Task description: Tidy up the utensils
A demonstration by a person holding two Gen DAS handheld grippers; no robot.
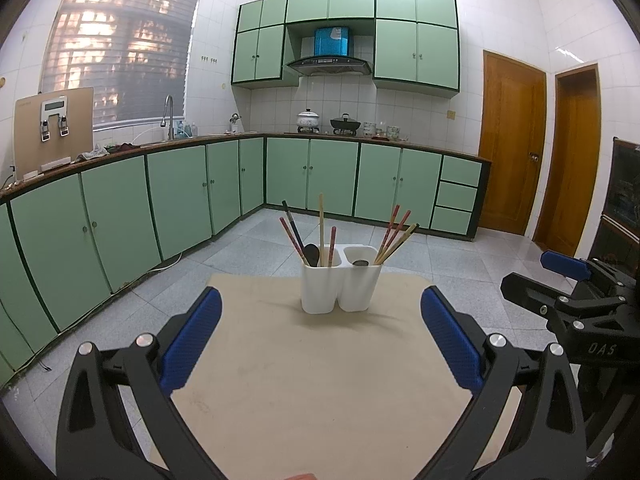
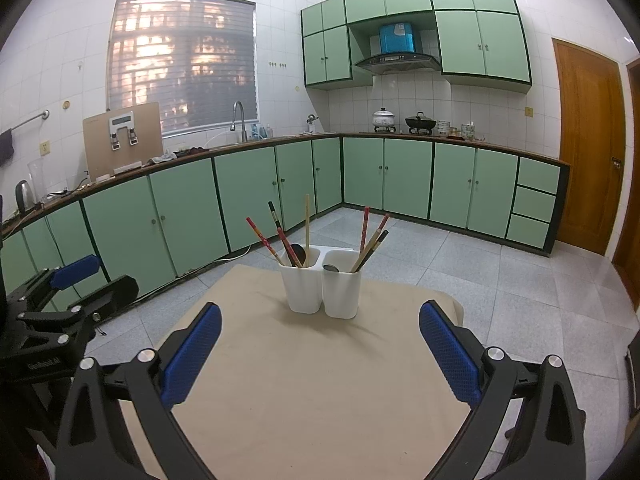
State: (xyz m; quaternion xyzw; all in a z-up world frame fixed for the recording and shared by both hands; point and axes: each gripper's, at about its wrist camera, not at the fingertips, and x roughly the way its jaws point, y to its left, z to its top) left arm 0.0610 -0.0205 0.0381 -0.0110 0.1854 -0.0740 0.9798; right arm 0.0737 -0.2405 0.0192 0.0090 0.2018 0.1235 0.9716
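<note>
A white two-compartment utensil holder (image 1: 340, 286) (image 2: 322, 290) stands near the far edge of a beige table (image 1: 312, 380) (image 2: 312, 380). Its left compartment holds several chopsticks (image 1: 321, 232) (image 2: 307, 224) and a dark spoon (image 1: 312, 254) (image 2: 298, 253). Its right compartment holds several chopsticks (image 1: 396, 238) (image 2: 370, 242) and a metal spoon (image 1: 361, 263) (image 2: 331, 267). My left gripper (image 1: 320, 340) is open and empty, well short of the holder. My right gripper (image 2: 320, 344) is open and empty, also short of it. Each gripper shows at the edge of the other's view, the right one (image 1: 568, 280) and the left one (image 2: 72, 292).
Green cabinets (image 1: 180, 200) run along the walls under a counter with a sink tap (image 1: 169, 114), pots (image 1: 308, 120) and a board (image 1: 54, 128). Wooden doors (image 1: 512, 140) stand at the right. Grey tiled floor (image 1: 400, 248) surrounds the table.
</note>
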